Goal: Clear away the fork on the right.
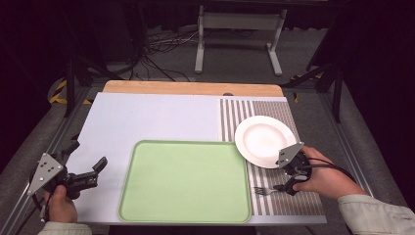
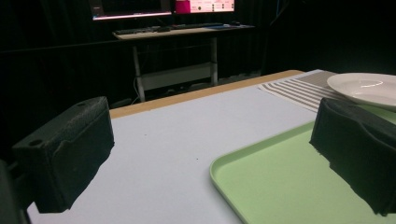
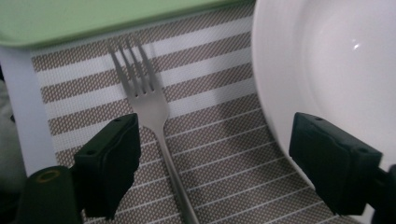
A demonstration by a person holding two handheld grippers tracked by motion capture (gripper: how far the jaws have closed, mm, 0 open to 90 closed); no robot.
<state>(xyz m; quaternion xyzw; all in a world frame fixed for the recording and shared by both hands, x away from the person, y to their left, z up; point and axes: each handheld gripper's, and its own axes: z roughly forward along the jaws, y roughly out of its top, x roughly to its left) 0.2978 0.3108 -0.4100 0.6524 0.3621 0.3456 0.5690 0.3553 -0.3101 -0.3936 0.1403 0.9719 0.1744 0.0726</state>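
Note:
A metal fork [image 3: 154,121] lies flat on the striped placemat [image 3: 219,140], tines toward the green tray [image 3: 84,18]; in the high view the fork [image 1: 265,190] sits just right of the tray [image 1: 186,178]. My right gripper [image 3: 229,163] is open, low over the fork's handle, which runs between its jaws near the left one. A white plate [image 1: 264,141] rests on the placemat [image 1: 274,120] beside that gripper [image 1: 289,185]. My left gripper [image 1: 94,174] is open and holds nothing, left of the tray above the white table surface [image 1: 147,117]. Its jaws frame the tray's corner [image 2: 261,186].
The plate [image 2: 364,88] shows far right in the left gripper view. A wooden strip [image 1: 193,88] edges the table's far side. Beyond it stand a desk frame [image 1: 240,34] and floor cables [image 1: 156,54].

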